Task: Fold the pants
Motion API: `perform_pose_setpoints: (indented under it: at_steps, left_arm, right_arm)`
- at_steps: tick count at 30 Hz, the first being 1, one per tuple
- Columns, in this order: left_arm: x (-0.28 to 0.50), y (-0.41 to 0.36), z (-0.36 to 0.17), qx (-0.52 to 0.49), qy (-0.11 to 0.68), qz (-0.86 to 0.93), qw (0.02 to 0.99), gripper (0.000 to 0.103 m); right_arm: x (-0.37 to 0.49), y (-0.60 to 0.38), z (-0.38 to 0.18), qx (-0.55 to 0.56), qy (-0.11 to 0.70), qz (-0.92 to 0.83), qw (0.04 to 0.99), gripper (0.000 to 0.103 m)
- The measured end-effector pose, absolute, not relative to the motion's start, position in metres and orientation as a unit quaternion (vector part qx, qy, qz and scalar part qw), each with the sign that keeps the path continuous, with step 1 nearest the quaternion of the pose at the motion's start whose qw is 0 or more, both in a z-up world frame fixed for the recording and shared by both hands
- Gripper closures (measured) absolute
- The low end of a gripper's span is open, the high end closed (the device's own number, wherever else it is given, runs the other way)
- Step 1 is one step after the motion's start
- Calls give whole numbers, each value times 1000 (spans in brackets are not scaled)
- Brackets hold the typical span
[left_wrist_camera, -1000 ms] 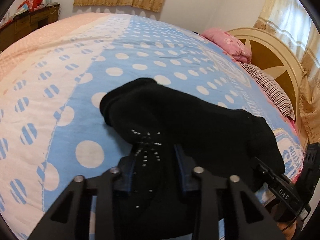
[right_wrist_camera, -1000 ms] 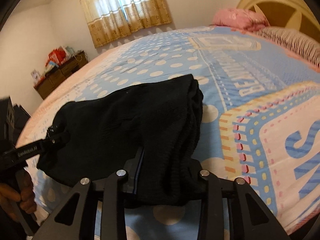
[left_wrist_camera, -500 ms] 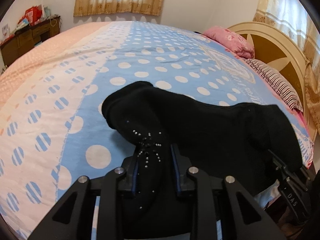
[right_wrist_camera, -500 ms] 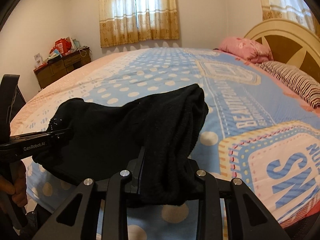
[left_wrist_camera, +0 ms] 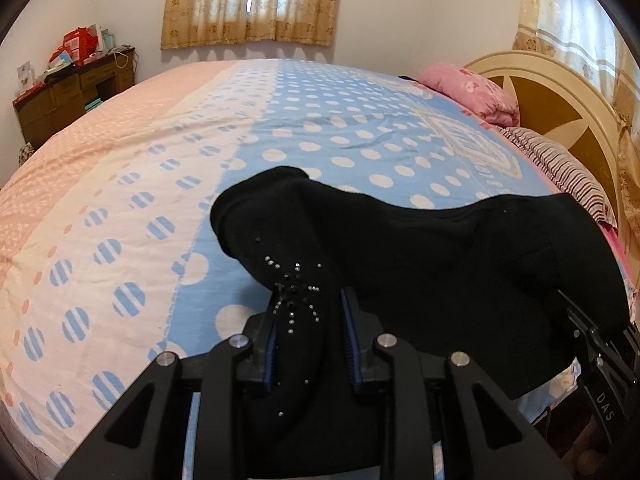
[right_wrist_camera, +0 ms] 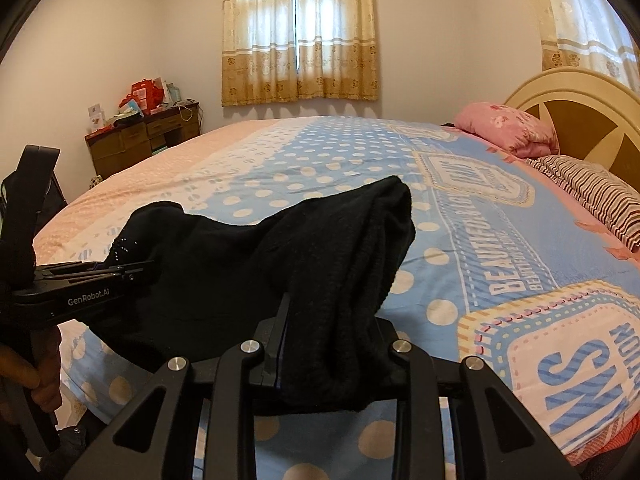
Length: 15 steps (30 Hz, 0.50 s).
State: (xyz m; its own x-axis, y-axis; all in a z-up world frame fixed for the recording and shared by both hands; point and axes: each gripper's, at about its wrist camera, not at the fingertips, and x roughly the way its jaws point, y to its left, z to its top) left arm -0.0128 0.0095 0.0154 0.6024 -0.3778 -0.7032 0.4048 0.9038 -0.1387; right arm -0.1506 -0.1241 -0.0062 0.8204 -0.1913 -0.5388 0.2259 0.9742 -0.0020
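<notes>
Right now the black pants (left_wrist_camera: 440, 264) hang bunched btwn my two tools, near edge of the polka-dot bedspread (left_wrist_camera: 320, 140). My left gripper (left_wrist_camera: 310, 336) is clamped on the studded end, right gripper (right_wrist_camera: 332, 344) pinches the other end. Pink pillow (right_wrist_camera: 508, 128) far right, by the headboard (right_wrist_camera: 580, 108).

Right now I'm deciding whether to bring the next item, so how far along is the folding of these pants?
Done: the black pants look bunched or doubled over, not spread flat. In hand: the left gripper and right gripper each clamp one end, with the cloth sagging between them above the bedspread. Left: laying them down, finishing the fold and letting go.
</notes>
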Motion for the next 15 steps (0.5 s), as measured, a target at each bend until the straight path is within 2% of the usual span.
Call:
perform_pose_setpoints:
  at_steps: [15]
  left_arm:
    - [-3, 40, 28, -7, 375, -195, 906, 75]
  right_arm:
    - [-125, -98, 12, 15, 261, -69, 963, 73]
